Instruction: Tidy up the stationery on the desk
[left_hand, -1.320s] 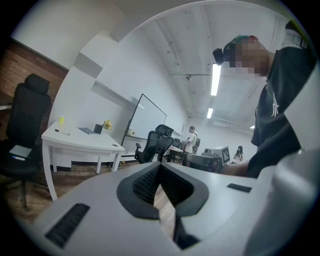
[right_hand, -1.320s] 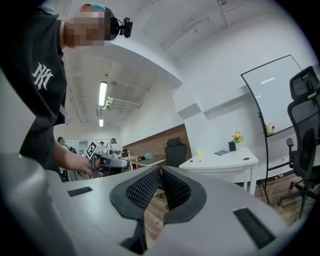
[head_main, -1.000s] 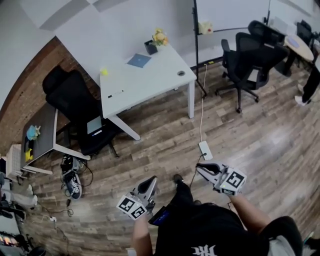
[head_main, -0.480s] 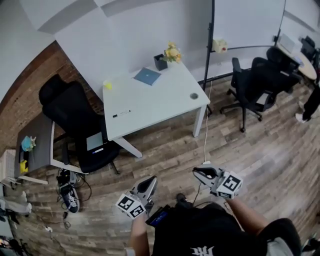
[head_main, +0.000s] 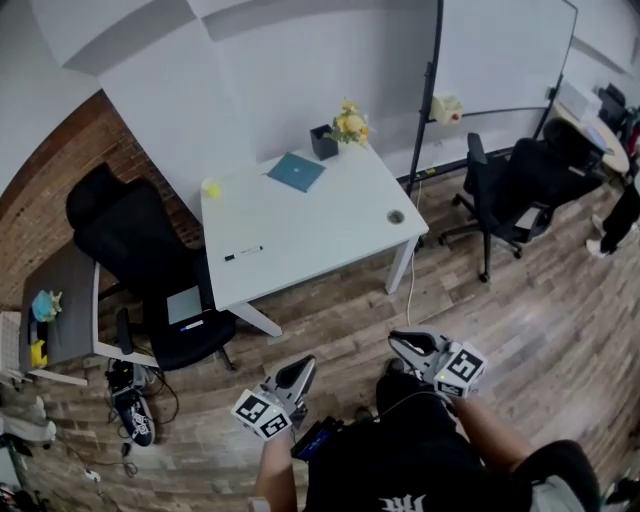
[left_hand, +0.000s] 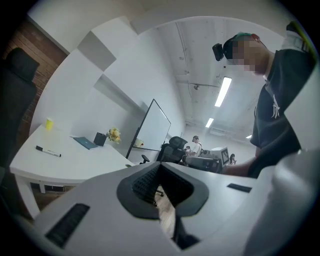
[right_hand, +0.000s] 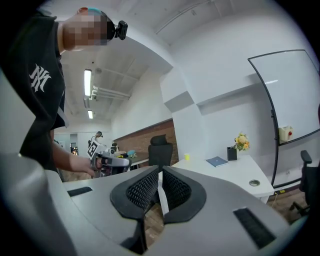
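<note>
The white desk (head_main: 330, 225) stands ahead of me, out of reach. On it lie a blue notebook (head_main: 296, 172), a black marker (head_main: 243, 253) and a small yellow object (head_main: 211, 188). A black pen holder (head_main: 323, 142) with yellow flowers (head_main: 349, 122) stands at its far edge. My left gripper (head_main: 303, 365) and right gripper (head_main: 395, 340) hang low over the wooden floor, both shut and empty. The left gripper view shows the marker (left_hand: 48, 151) and notebook (left_hand: 86, 143) beyond my left gripper (left_hand: 159, 167). The right gripper view shows the notebook (right_hand: 217, 161) past my right gripper (right_hand: 160, 172).
A black office chair (head_main: 140, 250) stands left of the desk, another (head_main: 510, 190) to the right. A whiteboard (head_main: 500, 50) on a stand is behind the desk. A grey side table (head_main: 60, 300) and shoes (head_main: 130, 400) are at the far left. A white cable (head_main: 410, 280) runs over the floor.
The view has shifted so the desk sits more central and slightly nearer. Both grippers stay shut and low in front of the body.
</note>
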